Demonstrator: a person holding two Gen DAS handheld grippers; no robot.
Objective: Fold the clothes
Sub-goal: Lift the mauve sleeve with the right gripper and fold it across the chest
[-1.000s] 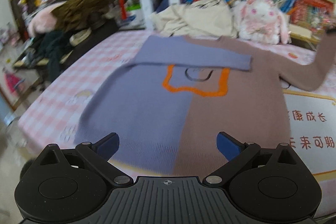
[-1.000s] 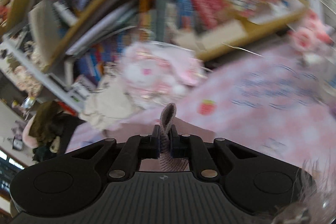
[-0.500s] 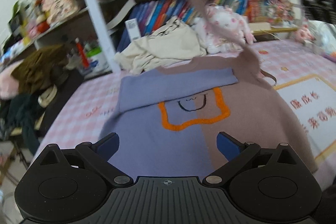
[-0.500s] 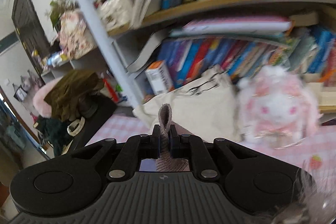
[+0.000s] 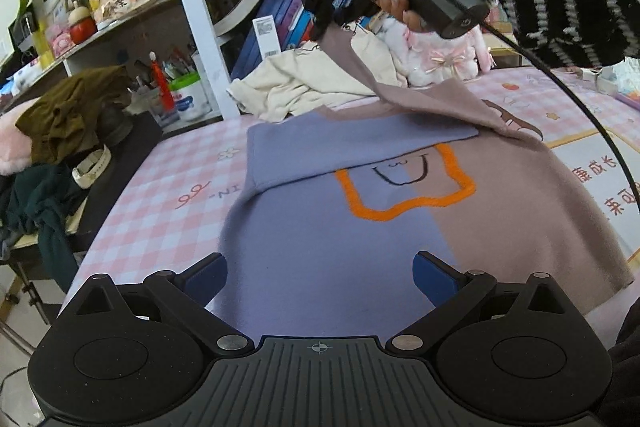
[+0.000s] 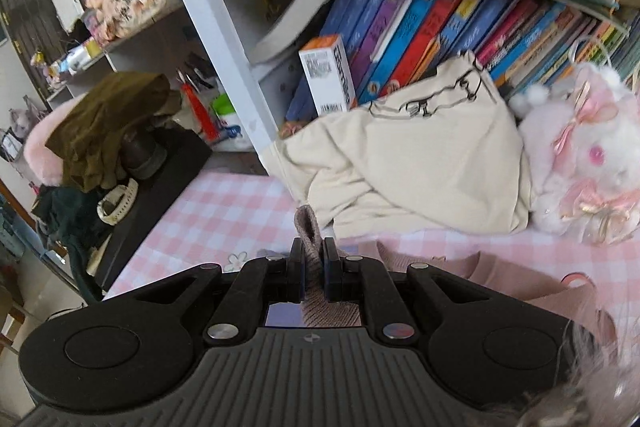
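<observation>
A half purple, half mauve sweater (image 5: pixel 360 227) with an orange outline lies flat on the pink checked bed cover (image 5: pixel 160 195). Its purple sleeve (image 5: pixel 352 143) is folded across the chest. My right gripper (image 5: pixel 324 27) is shut on the cuff of the mauve sleeve (image 5: pixel 400 87) and holds it up above the sweater's collar end. The cuff (image 6: pixel 310 227) shows pinched between its jaws in the right wrist view. My left gripper (image 5: pixel 320 267) is open and empty, just above the sweater's hem.
A cream garment (image 5: pixel 312 83) and a pink plush rabbit (image 5: pixel 440 59) lie at the far edge, below a bookshelf (image 6: pixel 440 27). A dark side table (image 5: pixel 100 163) with heaped clothes stands at the left. A white printed panel (image 5: pixel 600 179) is at the right.
My right gripper has carried the mauve sleeve up from the right side and leftward over the sweater's top. My left gripper stayed open and shifted closer over the hem.
</observation>
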